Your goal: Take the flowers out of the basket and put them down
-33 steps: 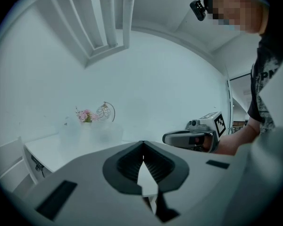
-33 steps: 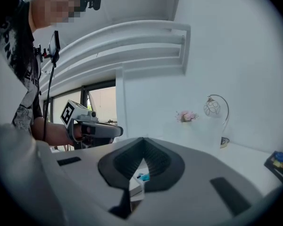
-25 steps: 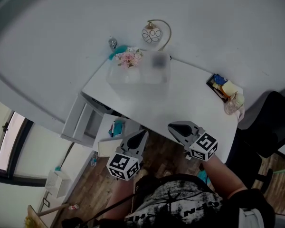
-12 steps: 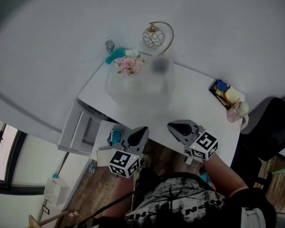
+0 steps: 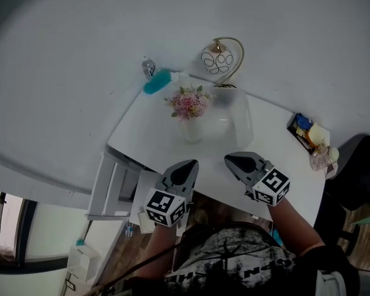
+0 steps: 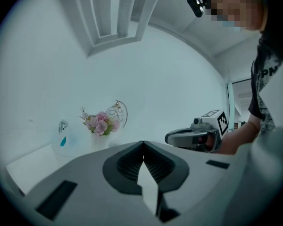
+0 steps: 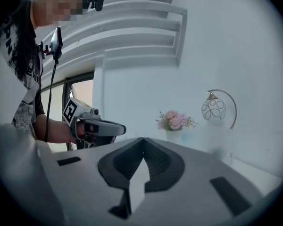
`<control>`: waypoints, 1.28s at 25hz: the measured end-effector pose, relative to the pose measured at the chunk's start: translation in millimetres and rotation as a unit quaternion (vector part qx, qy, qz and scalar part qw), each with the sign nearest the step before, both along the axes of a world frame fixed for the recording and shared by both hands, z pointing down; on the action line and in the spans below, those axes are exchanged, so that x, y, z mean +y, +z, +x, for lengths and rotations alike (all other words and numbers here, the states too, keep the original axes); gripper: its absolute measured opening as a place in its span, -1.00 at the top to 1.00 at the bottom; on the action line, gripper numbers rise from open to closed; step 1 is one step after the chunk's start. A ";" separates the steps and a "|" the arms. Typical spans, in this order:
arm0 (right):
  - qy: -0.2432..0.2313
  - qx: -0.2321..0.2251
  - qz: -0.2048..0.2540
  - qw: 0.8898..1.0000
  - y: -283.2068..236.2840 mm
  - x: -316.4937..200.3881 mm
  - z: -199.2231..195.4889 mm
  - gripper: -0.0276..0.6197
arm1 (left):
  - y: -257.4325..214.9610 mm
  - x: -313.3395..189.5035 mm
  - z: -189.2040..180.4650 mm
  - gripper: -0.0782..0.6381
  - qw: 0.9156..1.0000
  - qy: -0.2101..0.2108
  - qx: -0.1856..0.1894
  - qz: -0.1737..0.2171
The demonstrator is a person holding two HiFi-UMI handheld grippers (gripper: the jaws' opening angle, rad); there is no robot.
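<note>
Found a white table [image 5: 149,127] across the middle of the scene, set against a white wall. Noted a drawer unit [image 5: 113,179] below its near left edge.

Checked the left gripper [image 5: 189,164] and the right gripper [image 5: 233,160]: side by side over the near edge, both with jaws pressed together and nothing between them.

Recorded a lamp [image 5: 219,59] with a gold arch at the far side. Logged a tray [image 5: 303,130] of small items at the far right end.

Located a white container [image 5: 191,131] near the table's centre, just nearer than the lamp, with the flowers [image 5: 188,102], pink, upright in it. Placed them straight beyond the left gripper, well apart from both. Saw bare tabletop in between.

Noted a teal bottle [image 5: 156,82] at the far left, beyond the flowers.
</note>
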State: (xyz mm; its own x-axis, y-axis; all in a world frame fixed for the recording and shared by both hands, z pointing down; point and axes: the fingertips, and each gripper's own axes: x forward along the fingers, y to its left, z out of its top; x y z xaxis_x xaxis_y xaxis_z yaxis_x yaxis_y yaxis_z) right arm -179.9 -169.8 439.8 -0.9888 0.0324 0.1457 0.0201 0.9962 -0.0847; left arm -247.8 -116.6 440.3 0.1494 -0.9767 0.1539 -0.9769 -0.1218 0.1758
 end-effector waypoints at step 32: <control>0.033 -0.051 -0.015 0.998 -94.8 -50.7 -90.0 0.86 | 4.3 -33.9 -69.5 0.74 0.996 0.087 0.008 -0.003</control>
State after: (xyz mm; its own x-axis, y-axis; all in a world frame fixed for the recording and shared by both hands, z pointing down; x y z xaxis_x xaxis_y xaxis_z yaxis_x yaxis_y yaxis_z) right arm -269.9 -220.5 345.0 -0.9985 -0.0312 0.0439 -0.0361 0.9927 -0.1154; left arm -317.4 -150.5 444.6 0.3184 -0.9350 0.1563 -0.9382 -0.2873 0.1928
